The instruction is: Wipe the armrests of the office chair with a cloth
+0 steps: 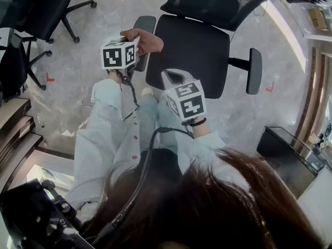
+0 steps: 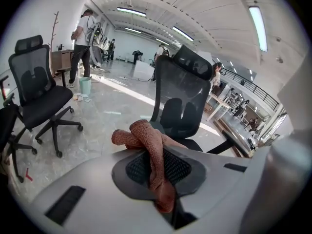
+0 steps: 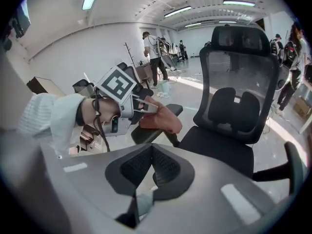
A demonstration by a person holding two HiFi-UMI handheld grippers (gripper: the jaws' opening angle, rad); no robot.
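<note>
On the pale marble floor (image 1: 104,14) of an open office stood the black office chair (image 1: 192,45). The left gripper (image 2: 158,179) had its jaws pinching a rust-brown cloth (image 2: 141,135) at the armrest (image 1: 146,22) on the head view's left. The right gripper (image 3: 151,167) had its jaws pressed together, empty, near the seat's front edge.

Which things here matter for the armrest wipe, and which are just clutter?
Job: cloth; office chair; armrest by the cloth; other armrest.
Lying about: spare black chair; pale bucket; standing person.
</note>
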